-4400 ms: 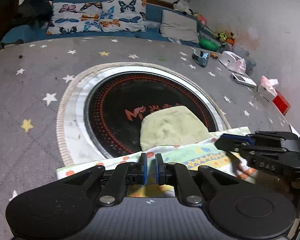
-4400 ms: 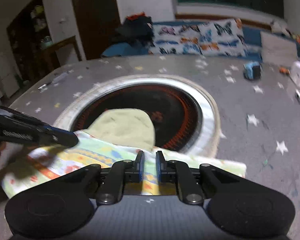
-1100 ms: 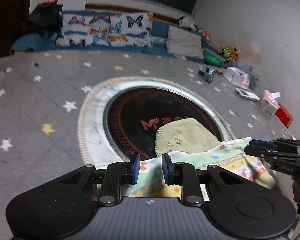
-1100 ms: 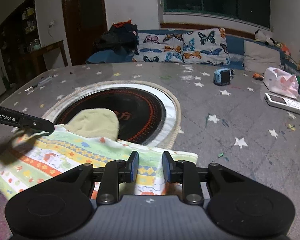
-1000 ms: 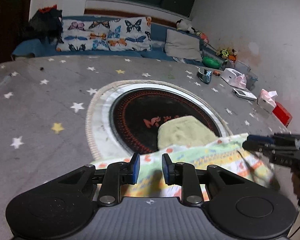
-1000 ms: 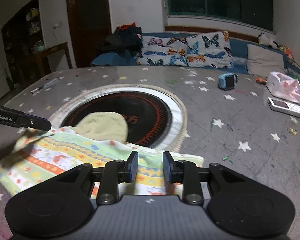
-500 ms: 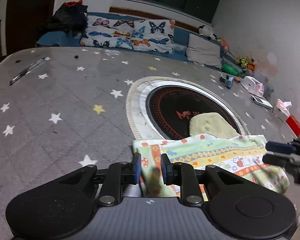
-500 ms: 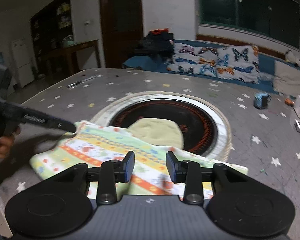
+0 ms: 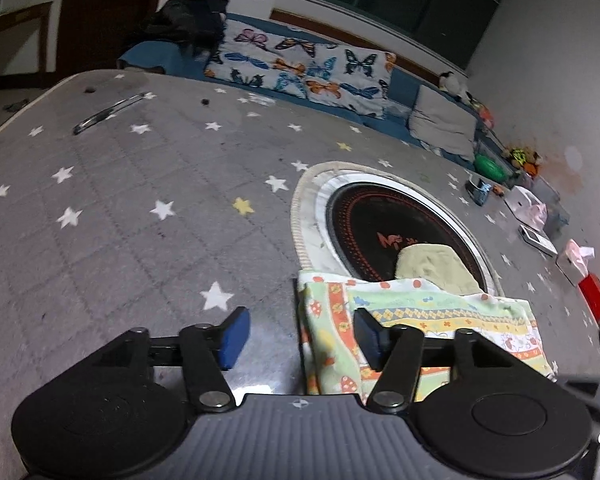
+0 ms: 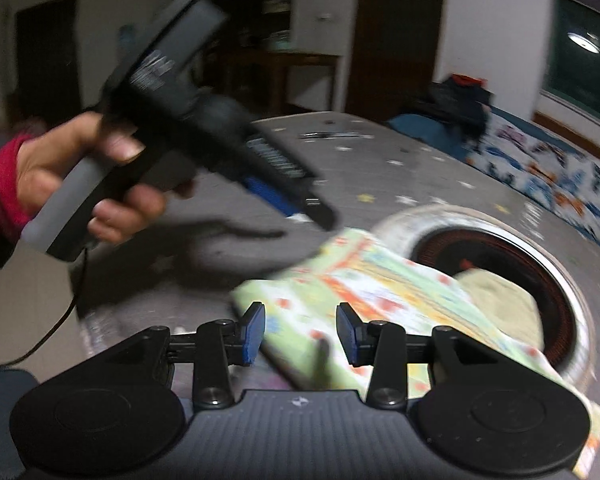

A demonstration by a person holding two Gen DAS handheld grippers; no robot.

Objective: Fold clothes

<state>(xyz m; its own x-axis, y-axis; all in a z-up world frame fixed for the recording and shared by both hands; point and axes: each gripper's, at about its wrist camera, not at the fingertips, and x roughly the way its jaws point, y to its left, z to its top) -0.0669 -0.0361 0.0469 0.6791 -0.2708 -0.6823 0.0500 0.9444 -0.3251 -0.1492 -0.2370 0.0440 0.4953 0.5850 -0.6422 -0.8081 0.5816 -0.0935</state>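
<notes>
Since half a second ago both pairs of jaws have sprung wide and let go. The left gripper [image 9: 296,338] and right gripper [image 10: 300,334] hover empty over the folded pastel patterned cloth [image 9: 420,320], lying on the grey star-print table cover [image 9: 140,200] against the black round hotplate [image 9: 380,220]. The loose fold may slump open. The left hand [image 10: 72,172] holds its gripper tilted downward.
</notes>
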